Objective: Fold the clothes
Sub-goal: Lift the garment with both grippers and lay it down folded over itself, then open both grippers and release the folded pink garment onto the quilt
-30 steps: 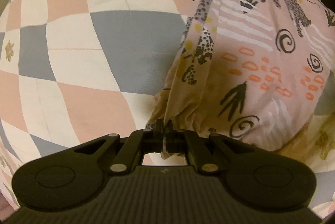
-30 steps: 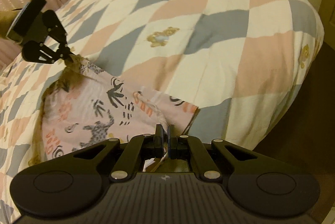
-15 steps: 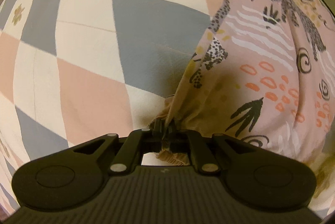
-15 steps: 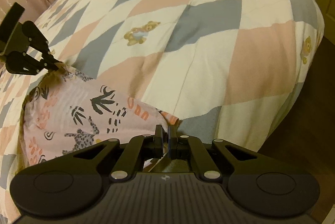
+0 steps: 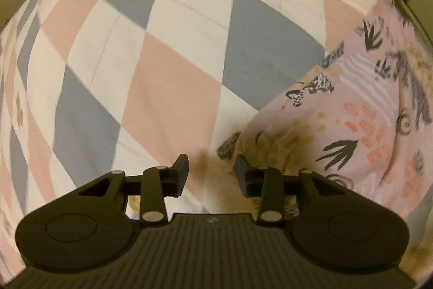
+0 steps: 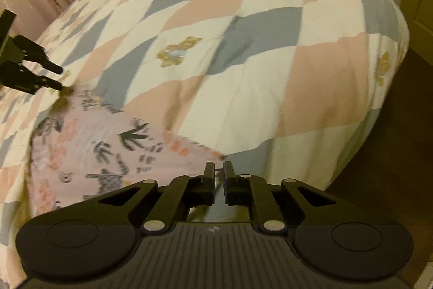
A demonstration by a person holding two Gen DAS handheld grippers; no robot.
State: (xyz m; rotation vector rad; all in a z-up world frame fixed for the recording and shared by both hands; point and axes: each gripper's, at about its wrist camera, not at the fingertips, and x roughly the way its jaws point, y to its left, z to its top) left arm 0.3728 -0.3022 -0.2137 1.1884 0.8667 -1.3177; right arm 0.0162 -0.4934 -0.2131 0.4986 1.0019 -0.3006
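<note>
- Item, pink printed garment [image 6: 89,143]: lies flat on the bed quilt [image 6: 243,51], near the quilt's front edge and left of its middle in my right-wrist view. Print of dark fronds, spotted animals, coral marks.
- My left tongs [image 5: 211,167]: jaws wide, nothing between them, poised just above the quilt at the garment's near corner [image 5: 273,143].
- My right tongs [image 6: 219,171]: jaws narrow, a slim gap showing, at the garment's pointed corner; whether a thread of cloth is caught there I cannot tell.
- Step in hand, by my judgement: a fold laid down and let go.
- Next move calls for: taking fresh hold on two edge points and carrying them across evenly, without dragging the lower layer.
- Writing: none legible; scrawled marks on the print are too blurred to read. The quilt carries teddy bear motifs [image 6: 176,51] only.
</note>
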